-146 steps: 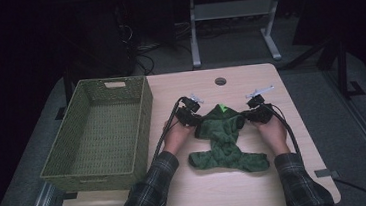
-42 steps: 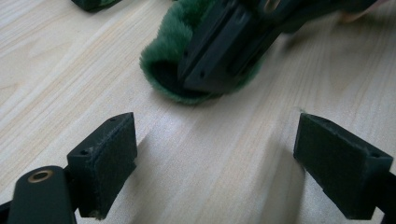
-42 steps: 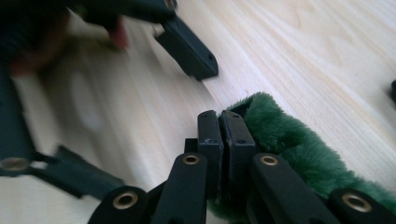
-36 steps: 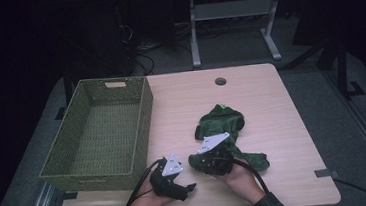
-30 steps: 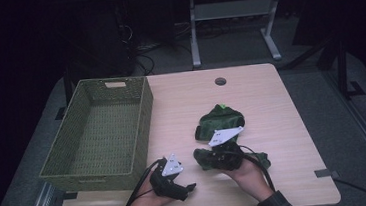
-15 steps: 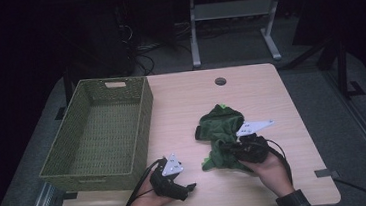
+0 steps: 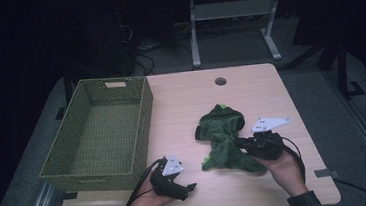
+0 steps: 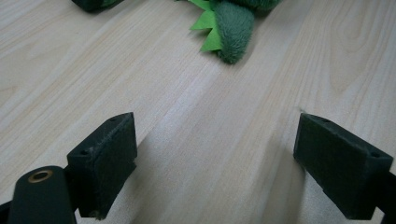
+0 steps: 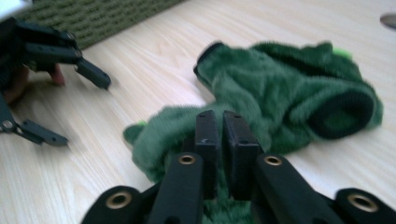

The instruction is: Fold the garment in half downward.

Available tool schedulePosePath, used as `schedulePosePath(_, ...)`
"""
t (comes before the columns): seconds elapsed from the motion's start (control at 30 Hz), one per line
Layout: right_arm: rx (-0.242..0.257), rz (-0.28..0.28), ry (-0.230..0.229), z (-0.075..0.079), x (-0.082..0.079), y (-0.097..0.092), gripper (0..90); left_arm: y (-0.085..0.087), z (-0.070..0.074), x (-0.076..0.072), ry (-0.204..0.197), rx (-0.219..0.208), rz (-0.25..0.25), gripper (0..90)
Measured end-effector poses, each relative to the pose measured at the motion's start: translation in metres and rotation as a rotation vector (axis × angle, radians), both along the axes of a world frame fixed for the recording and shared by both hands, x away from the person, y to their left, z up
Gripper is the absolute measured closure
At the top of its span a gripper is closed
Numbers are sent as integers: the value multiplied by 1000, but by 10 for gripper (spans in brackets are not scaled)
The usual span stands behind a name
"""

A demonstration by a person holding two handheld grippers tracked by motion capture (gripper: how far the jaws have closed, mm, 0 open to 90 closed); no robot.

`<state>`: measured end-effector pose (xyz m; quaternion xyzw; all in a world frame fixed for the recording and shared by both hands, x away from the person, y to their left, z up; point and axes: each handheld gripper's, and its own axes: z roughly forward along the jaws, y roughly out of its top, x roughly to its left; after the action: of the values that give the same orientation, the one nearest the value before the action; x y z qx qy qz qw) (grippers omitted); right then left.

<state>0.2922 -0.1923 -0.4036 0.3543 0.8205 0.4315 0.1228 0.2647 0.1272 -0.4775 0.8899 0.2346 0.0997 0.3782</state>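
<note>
A dark green fuzzy garment (image 7: pixel 222 135) with bright green spikes lies crumpled on the right half of the wooden table (image 7: pixel 186 102). My right gripper (image 7: pixel 240 144) comes in from the right and is shut on the garment's lower fold (image 9: pixel 261 93), jaws pressed together with fabric between them (image 9: pixel 222 135). My left gripper (image 7: pixel 187 189) rests near the table's front edge, left of the garment, jaws wide open on bare wood (image 8: pixel 217 140). A spiked tip of the garment (image 8: pixel 229 28) lies just ahead of it.
A green woven basket (image 7: pixel 103 130) stands empty on the table's left side, its wall (image 9: pixel 107 14) beyond the left gripper (image 9: pixel 56 51). A round cable hole (image 7: pixel 220 81) sits near the far edge. Bare wood lies between basket and garment.
My right gripper has moved to the right, shut on the garment, dragging its lower part along and bunching it. The left gripper has stayed put, open.
</note>
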Motion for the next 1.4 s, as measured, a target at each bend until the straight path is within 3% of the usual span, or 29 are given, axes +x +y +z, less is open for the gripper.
schedulePosePath(0.17, -10, 16, -16, 0, 11, 13, 895, 0, 0, 0, 1, 2, -1, 128)
schedulePosePath(0.4, -55, 20, 36, -16, 20, 18, 895, 0, 0, 0, 1, 1, 6, 128)
schedulePosePath(0.53, -92, 13, 88, -30, 21, 16, 895, 0, 0, 0, 3, 0, 11, 128)
schedulePosePath(0.83, -123, 21, 161, -54, 30, 16, 895, 0, 0, 0, 5, -1, 12, 128)
schedulePosePath(0.93, -126, 22, 146, -53, 28, 17, 867, 0, 0, 0, 5, -1, 12, 128)
schedulePosePath(1.0, -113, 10, 125, -47, 26, 13, 791, 0, 0, 0, 5, -1, 12, 128)
schedulePosePath(1.23, -63, -42, 66, -32, 15, -19, 650, 0, 0, 0, 5, -1, 12, 128)
schedulePosePath(1.4, -76, -60, 44, -29, 2, -37, 607, 0, 0, 0, 5, -1, 12, 128)
